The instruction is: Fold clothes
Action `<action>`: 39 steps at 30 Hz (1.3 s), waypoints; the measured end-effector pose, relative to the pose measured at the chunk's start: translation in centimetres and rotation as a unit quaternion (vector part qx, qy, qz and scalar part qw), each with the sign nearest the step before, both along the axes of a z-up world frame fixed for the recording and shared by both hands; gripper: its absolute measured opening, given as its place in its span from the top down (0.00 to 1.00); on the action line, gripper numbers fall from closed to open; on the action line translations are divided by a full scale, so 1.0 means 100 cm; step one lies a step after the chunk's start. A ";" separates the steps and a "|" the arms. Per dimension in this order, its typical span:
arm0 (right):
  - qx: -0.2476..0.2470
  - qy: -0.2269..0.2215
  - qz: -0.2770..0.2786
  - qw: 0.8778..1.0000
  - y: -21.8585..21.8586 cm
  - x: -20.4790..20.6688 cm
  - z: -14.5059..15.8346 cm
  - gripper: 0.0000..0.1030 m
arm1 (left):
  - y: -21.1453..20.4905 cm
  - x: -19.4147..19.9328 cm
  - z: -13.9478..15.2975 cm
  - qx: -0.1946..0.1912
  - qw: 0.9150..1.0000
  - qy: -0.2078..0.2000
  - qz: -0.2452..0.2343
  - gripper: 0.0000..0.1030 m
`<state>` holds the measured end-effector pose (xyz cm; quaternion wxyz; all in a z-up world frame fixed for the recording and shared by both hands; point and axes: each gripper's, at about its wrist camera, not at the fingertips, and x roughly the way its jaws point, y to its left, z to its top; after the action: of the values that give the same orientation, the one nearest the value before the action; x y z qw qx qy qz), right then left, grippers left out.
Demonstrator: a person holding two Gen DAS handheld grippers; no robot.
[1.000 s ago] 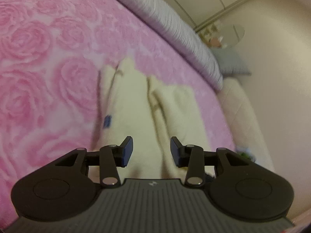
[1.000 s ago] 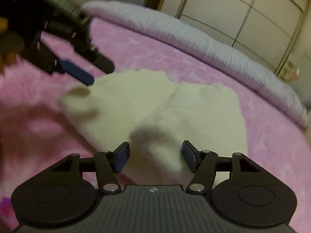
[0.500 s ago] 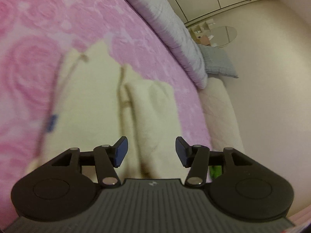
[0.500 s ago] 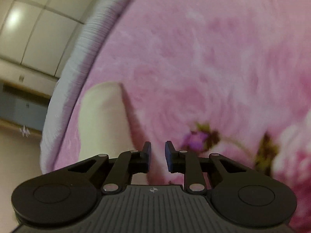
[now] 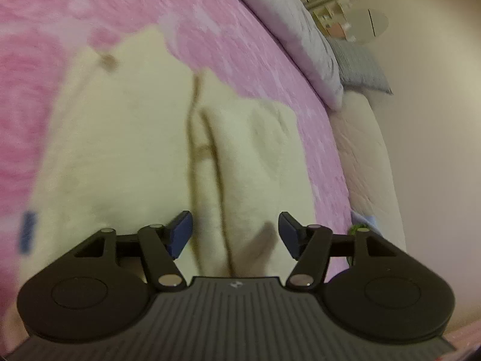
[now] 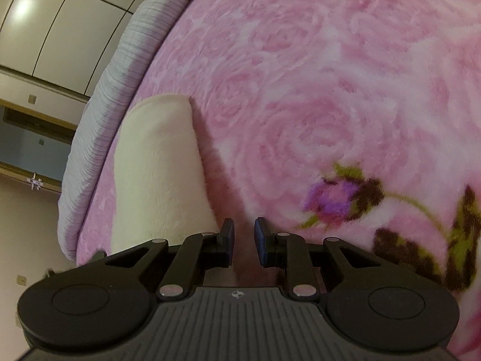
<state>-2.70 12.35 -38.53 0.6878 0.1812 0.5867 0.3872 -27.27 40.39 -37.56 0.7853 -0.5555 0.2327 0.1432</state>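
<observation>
A cream fleece garment [image 5: 120,150] lies spread on the pink rose blanket [image 5: 210,30], with a folded ridge down its middle and a blue tag [image 5: 27,231] at its left edge. My left gripper [image 5: 236,231] hovers low over that ridge. Its jaws are opening, with the cloth lying below them and not pressed by the pads. In the right wrist view the garment [image 6: 156,165] shows as a narrow cream strip running up to my right gripper [image 6: 243,240]. Those jaws stand close together on a dim fold of cloth at the garment's near end.
A grey ribbed duvet [image 5: 285,15] borders the blanket's far side, with a grey pillow [image 5: 360,63] beyond it. The bare mattress edge [image 5: 366,165] drops off at the right. Wardrobe doors [image 6: 45,15] stand past the bed. The blanket [image 6: 330,90] stretches wide to the right.
My left gripper has come in lower over the garment and its jaws have widened. My right gripper has rolled onto its side and drawn its jaws nearly together, then held still.
</observation>
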 end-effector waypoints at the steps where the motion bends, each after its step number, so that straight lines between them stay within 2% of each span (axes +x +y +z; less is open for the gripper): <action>1: -0.004 -0.008 0.003 1.000 0.001 -0.002 0.001 0.76 | 0.001 0.005 -0.002 -0.003 1.000 -0.004 -0.006 0.44; 2: -0.011 -0.021 0.008 1.000 0.004 -0.004 0.004 0.76 | 0.002 0.007 -0.003 -0.008 1.000 -0.012 -0.009 0.46; 4: -0.032 -0.056 0.024 0.998 0.012 -0.010 0.010 0.77 | 0.004 0.006 -0.006 -0.021 0.999 -0.032 -0.012 0.73; 5: -0.042 -0.079 0.035 0.995 0.016 -0.015 0.016 0.77 | 0.006 0.001 -0.004 -0.017 0.999 -0.044 -0.007 0.79; 7: -0.058 -0.123 0.058 0.989 0.025 -0.024 0.025 0.77 | 0.011 -0.011 0.006 0.002 0.998 -0.068 0.001 0.82; 10: -0.068 -0.195 0.104 0.973 0.041 -0.046 0.046 0.77 | 0.018 -0.040 0.035 0.057 0.994 -0.087 0.008 0.83; 13: -0.066 -0.255 0.151 0.953 0.059 -0.076 0.064 0.77 | 0.023 -0.074 0.054 0.099 0.991 -0.084 0.023 0.83; 15: -0.060 -0.273 0.172 0.945 0.067 -0.091 0.072 0.77 | 0.029 -0.095 0.053 0.105 0.991 -0.073 0.039 0.83; 17: -0.058 -0.277 0.188 0.941 0.076 -0.101 0.073 0.77 | 0.037 -0.110 0.038 0.093 0.993 -0.054 0.049 0.83; 20: -0.064 -0.294 0.202 0.932 0.089 -0.115 0.073 0.77 | 0.040 -0.113 0.010 0.067 0.996 -0.038 0.042 0.83; 22: -0.072 -0.306 0.202 0.928 0.091 -0.118 0.073 0.77 | 0.038 -0.112 0.010 0.075 0.995 -0.051 0.039 0.83; 26: -0.071 -0.290 0.186 0.936 0.083 -0.100 0.066 0.74 | 0.038 -0.104 0.017 0.091 0.993 -0.075 0.020 0.83; 30: -0.056 -0.258 0.164 0.950 0.069 -0.083 0.063 0.73 | 0.036 -0.092 0.015 0.121 0.991 -0.052 0.007 0.83; 33: -0.057 -0.277 0.175 0.943 0.071 -0.088 0.061 0.73 | 0.036 -0.098 0.005 0.128 0.991 -0.033 0.009 0.83; 39: -0.066 -0.295 0.186 0.935 0.079 -0.099 0.062 0.73 | 0.030 -0.118 0.006 0.122 0.992 -0.033 0.026 0.82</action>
<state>-12.55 20.22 -32.33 0.7562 -0.0993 0.4050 0.5044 -39.05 43.40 -36.99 0.8505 -0.4656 0.1731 0.1730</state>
